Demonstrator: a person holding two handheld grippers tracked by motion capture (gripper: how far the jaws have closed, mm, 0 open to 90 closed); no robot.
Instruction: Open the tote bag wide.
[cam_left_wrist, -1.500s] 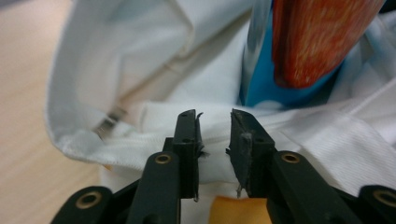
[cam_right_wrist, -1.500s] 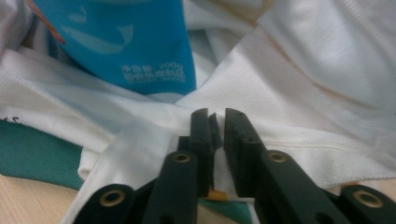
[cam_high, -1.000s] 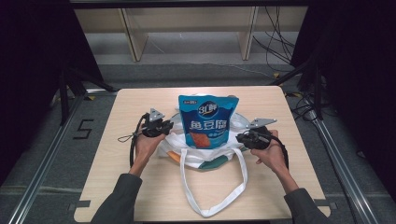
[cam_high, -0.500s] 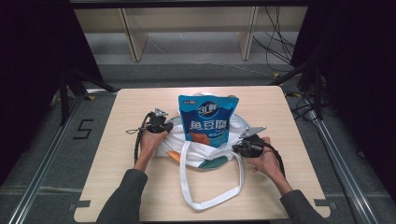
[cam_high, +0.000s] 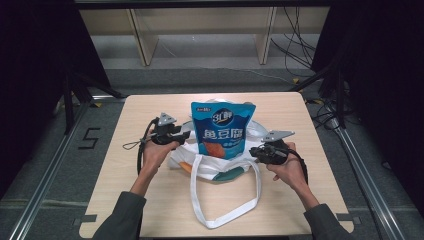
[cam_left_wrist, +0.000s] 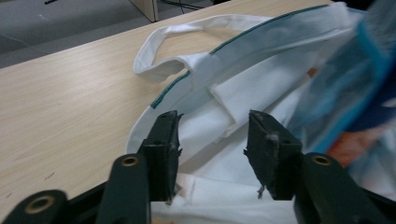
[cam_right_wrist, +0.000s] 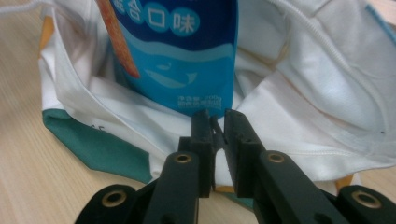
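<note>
Snack pouch (cam_high: 223, 129) in tote bag (cam_high: 220, 167)

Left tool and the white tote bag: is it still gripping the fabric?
Apart. In the left gripper view the left tool stands open, its jaws just having opened; the white tote bag lies behind the gap with neither pad pressing it.

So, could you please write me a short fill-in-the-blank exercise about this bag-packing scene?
1. The snack pouch standing in the white bag is mainly ____ in colour.
2. The jaws of the left hand-held gripper stand ____, with white cloth between them.
3. The right hand-held gripper is shut on the bag's ____.
4. Everything rests on a ____ table.

Missing words: blue; open; rim; wooden
</note>
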